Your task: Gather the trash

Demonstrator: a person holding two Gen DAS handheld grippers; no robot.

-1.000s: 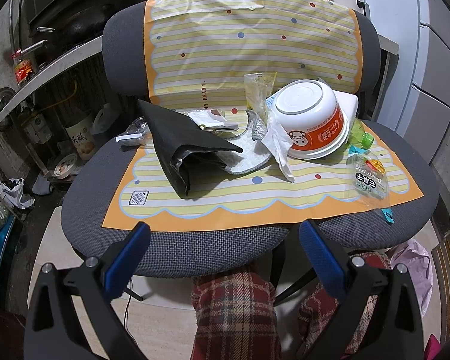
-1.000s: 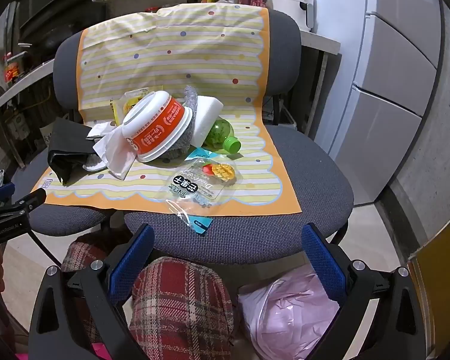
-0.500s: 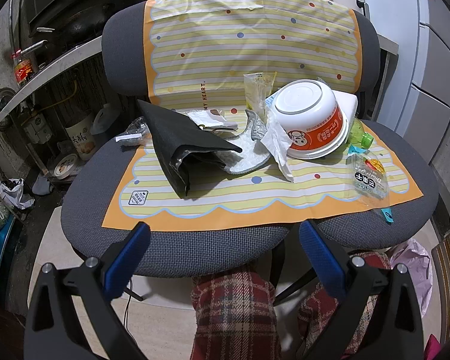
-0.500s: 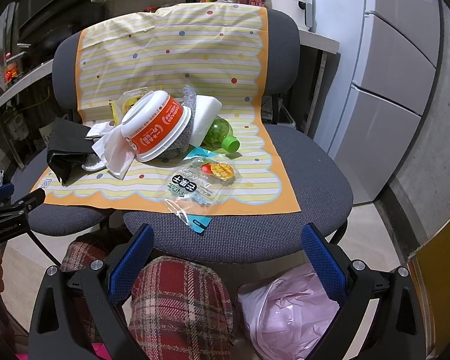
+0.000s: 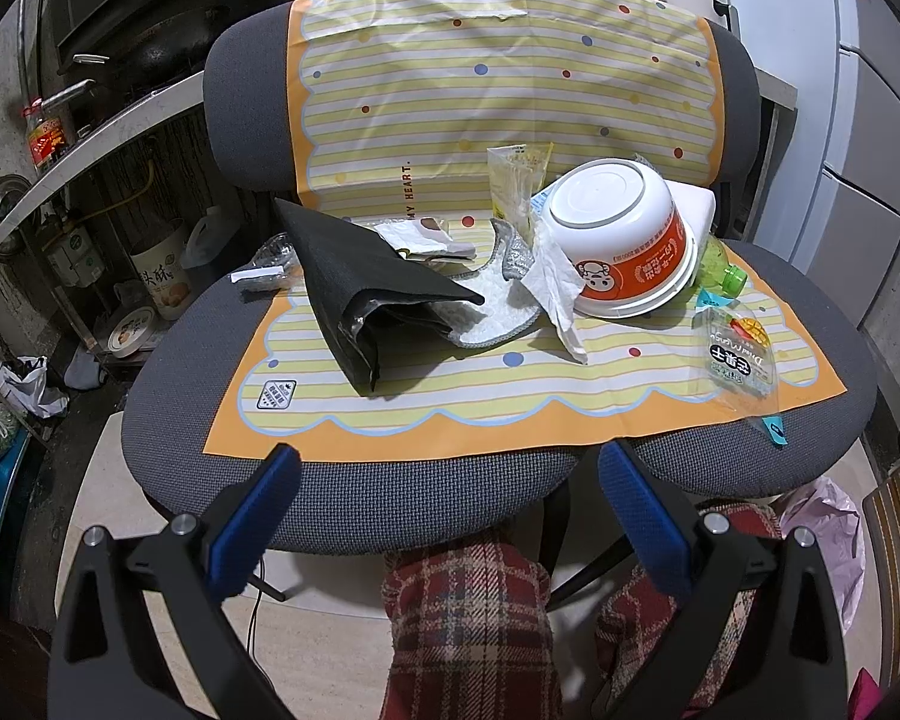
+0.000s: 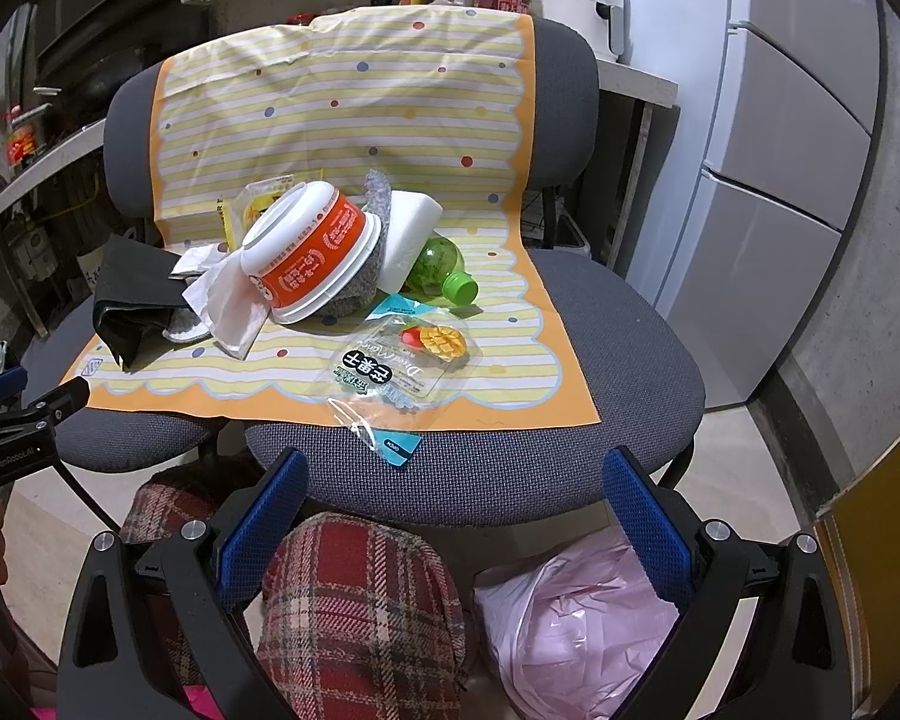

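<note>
Nearest, left gripper (image 5: 444, 468) and right gripper (image 6: 450, 474), both spread wide with nothing between the blue pads, held short of the chair's near edge above plaid-trousered knees (image 6: 360, 600). Down by the right knee, on the floor, a pink plastic bag (image 6: 576, 618). Ahead, a grey chair seat (image 6: 510, 474) under a striped, dotted mat (image 5: 510, 396). Overhanging the mat's near right edge, a clear dried-mango wrapper (image 6: 402, 369). Left of centre, a folded black bag (image 5: 366, 288) lying over a grey-edged white cloth (image 5: 486, 312). Right of that, a crumpled white tissue (image 5: 555, 288) touching an upturned orange-and-white noodle bowl (image 5: 624, 246). Tucked behind the bowl on the right, a green bottle (image 6: 441, 270) on its side and a white block (image 6: 411, 228). Farther back, a yellow packet (image 5: 513, 177) propped against the mat-covered backrest (image 5: 498, 90). Off the mat's far left corner, a small clear wrapper (image 5: 267, 273).
</note>
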